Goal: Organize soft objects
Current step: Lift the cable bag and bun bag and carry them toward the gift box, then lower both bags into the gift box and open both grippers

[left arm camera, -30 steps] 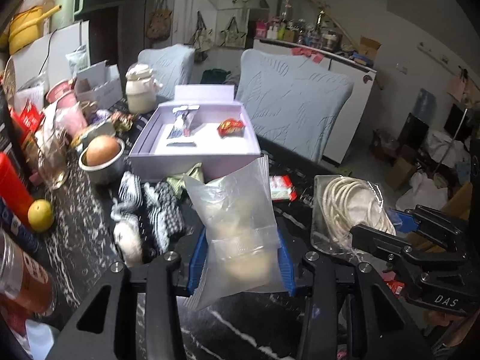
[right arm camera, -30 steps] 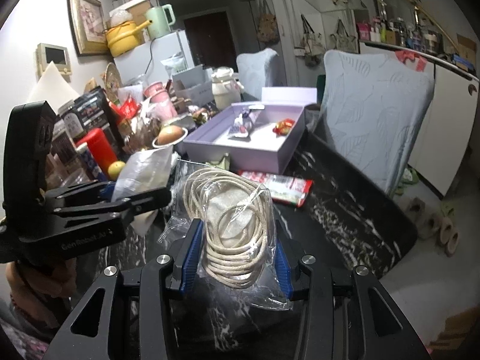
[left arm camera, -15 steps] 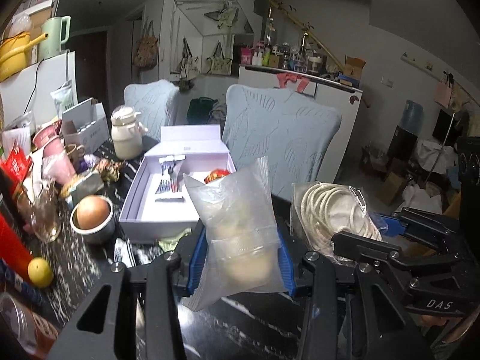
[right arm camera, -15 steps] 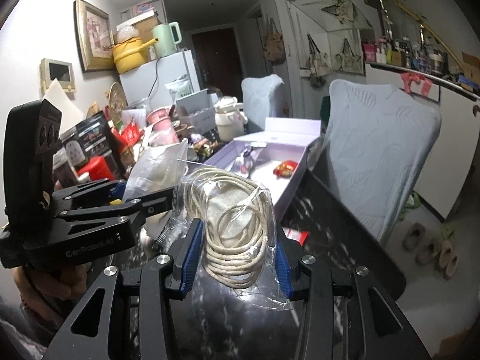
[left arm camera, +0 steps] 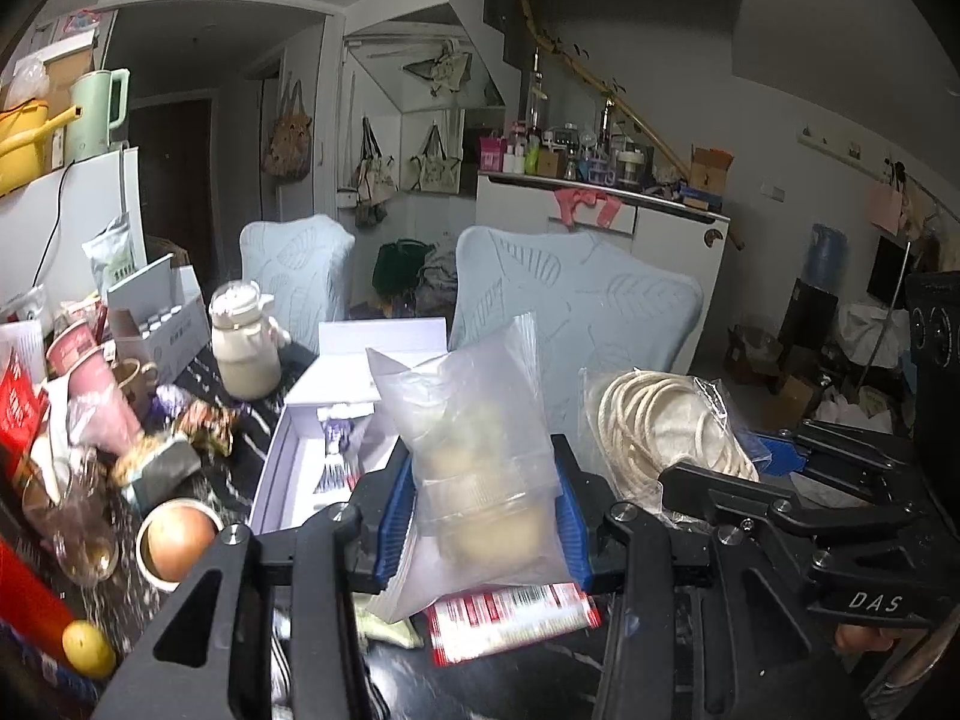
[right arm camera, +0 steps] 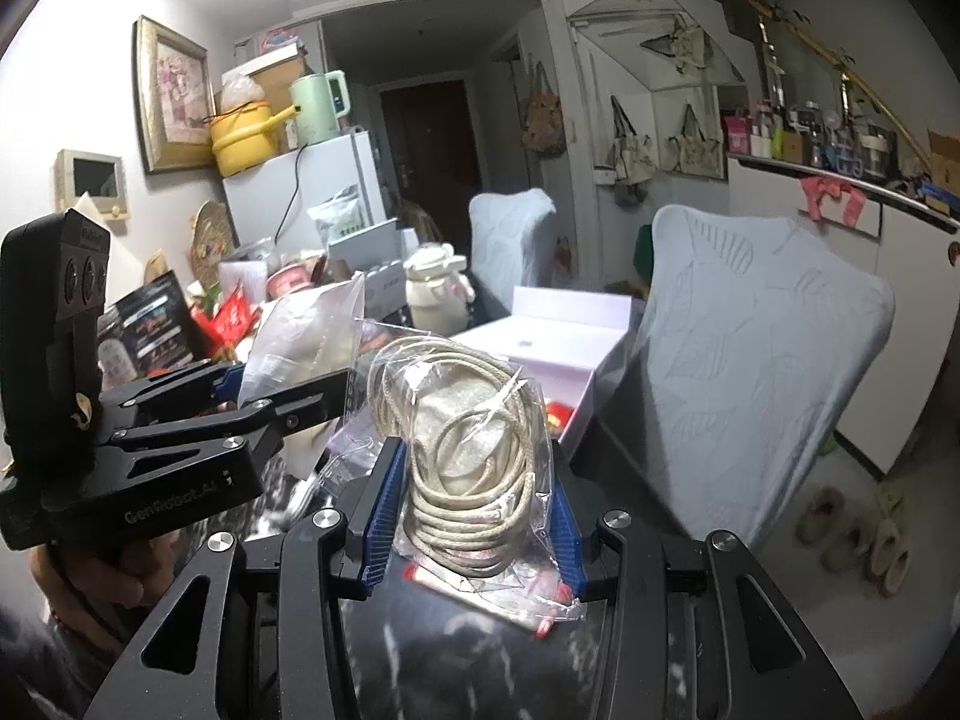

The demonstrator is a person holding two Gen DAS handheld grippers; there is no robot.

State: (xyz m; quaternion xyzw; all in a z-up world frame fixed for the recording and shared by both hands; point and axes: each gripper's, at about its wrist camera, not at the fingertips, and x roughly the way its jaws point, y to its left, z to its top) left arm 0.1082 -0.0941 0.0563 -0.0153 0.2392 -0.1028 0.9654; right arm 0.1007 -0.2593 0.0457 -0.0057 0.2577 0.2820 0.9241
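Both soft things are picked up and held above the desk [left arm camera: 240, 426]; neither is put away in the purple box [left arm camera: 312, 450] yet. The left gripper [left arm camera: 483, 510] squeezes a clear bag of pale lumps [left arm camera: 474, 462]. The right gripper [right arm camera: 474, 498] squeezes a bag of rope [right arm camera: 474, 450].

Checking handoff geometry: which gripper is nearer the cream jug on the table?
Left. The left gripper sits on the cream jug's side; the right gripper is beside it on the far side from the jug, so farther off.
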